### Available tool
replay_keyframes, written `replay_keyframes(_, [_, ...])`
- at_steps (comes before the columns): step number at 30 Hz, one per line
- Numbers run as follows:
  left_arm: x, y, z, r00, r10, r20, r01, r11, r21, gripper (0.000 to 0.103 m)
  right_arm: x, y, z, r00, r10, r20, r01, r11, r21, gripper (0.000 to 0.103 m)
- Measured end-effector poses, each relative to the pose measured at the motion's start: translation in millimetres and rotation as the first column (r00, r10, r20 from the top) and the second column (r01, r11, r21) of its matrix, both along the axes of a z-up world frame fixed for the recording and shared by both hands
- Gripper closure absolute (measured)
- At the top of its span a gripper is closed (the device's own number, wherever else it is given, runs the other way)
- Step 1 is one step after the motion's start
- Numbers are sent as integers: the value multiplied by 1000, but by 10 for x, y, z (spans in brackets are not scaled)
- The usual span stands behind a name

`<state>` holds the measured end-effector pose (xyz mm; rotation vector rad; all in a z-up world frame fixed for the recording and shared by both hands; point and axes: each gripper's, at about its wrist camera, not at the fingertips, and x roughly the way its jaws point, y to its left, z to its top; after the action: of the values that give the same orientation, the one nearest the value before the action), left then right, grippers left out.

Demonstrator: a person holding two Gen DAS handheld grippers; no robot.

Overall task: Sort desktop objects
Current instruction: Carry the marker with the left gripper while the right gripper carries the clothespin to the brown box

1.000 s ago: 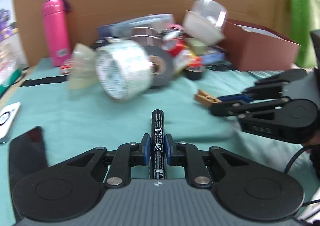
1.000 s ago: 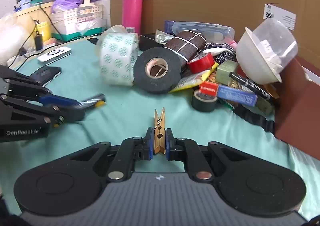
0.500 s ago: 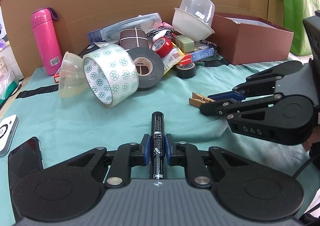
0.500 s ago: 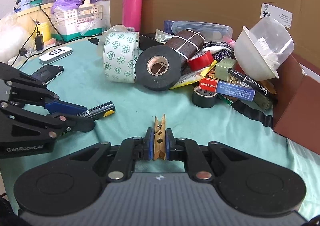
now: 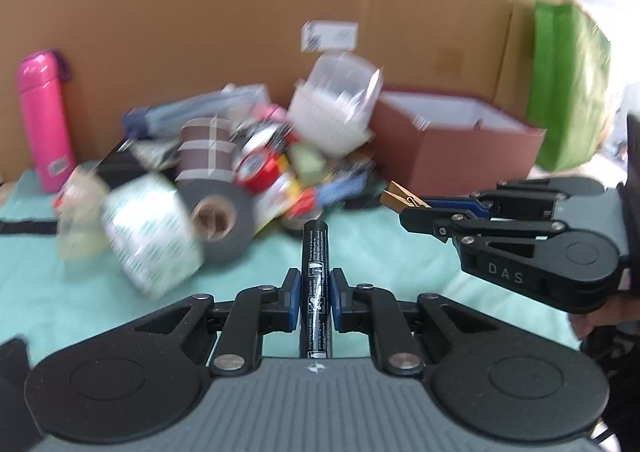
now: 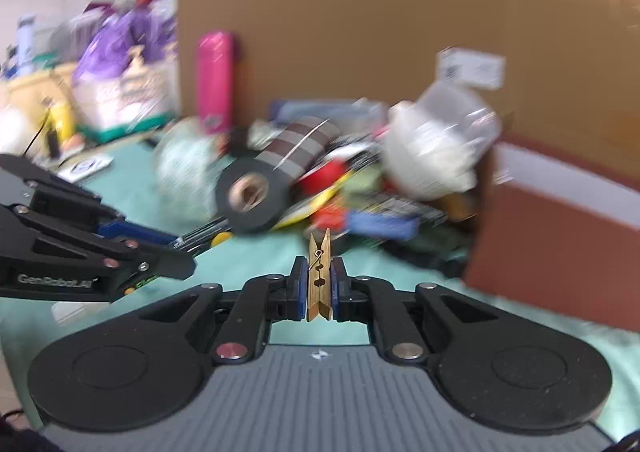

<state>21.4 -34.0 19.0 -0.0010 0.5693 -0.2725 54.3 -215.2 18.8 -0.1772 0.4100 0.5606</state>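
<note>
- The left tongs [image 5: 315,302] are nearly closed, their blue pads clamped on a black marker [image 5: 315,284] that sticks out ahead of the tips; white print runs along its barrel but is too small to read.
- The right tongs [image 6: 319,289] are almost fully closed, pinching a wooden clothespin [image 6: 319,276] upright between the pads, its wire spring showing.
- From the right camera the left tongs' side reads "GenRobot.AI"; from the left camera the right tongs' side reads "DAS".
- Below and just ahead of both tongs the green cloth [image 5: 96,288] is bare, leaving open room before the clutter.
- Ahead and left of the marker's tip lie a white patterned tape roll [image 5: 154,230] and a black tape roll [image 5: 222,220] leaning against each other; all of it is blurred.
- Behind them the pile holds a brown checked roll [image 5: 206,156], a red tape roll [image 5: 258,168] and a clear tub [image 5: 340,104] on top.
- Right of the pile stands an open brown box [image 5: 456,144], its near edge just beyond the clothespin's tip in the left camera.
- Far left a pink bottle [image 5: 44,120] stands upright against the cardboard wall [image 5: 240,12], which carries a white label too blurred to read.
- Compared with half a second ago, both views are smeared, the pile sits higher and closer in each view, and the box's opening shows more; both grips are unchanged.
</note>
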Motion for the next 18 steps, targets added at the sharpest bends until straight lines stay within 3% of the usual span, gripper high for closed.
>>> replay_keyframes(8, [327, -443, 394, 994, -60, 92, 65, 997, -49, 88, 265, -596, 321, 977, -186, 107, 175, 979, 106, 94])
replay_keyframes(13, [649, -788, 597, 988, -110, 107, 120, 988, -96, 88, 504, -880, 442, 938, -310, 154, 290, 947, 141, 94])
replay_keyframes(18, [1015, -1182, 730, 983, -141, 113, 153, 983, -102, 88, 854, -1171, 467, 892, -429, 140, 401, 896, 189, 94])
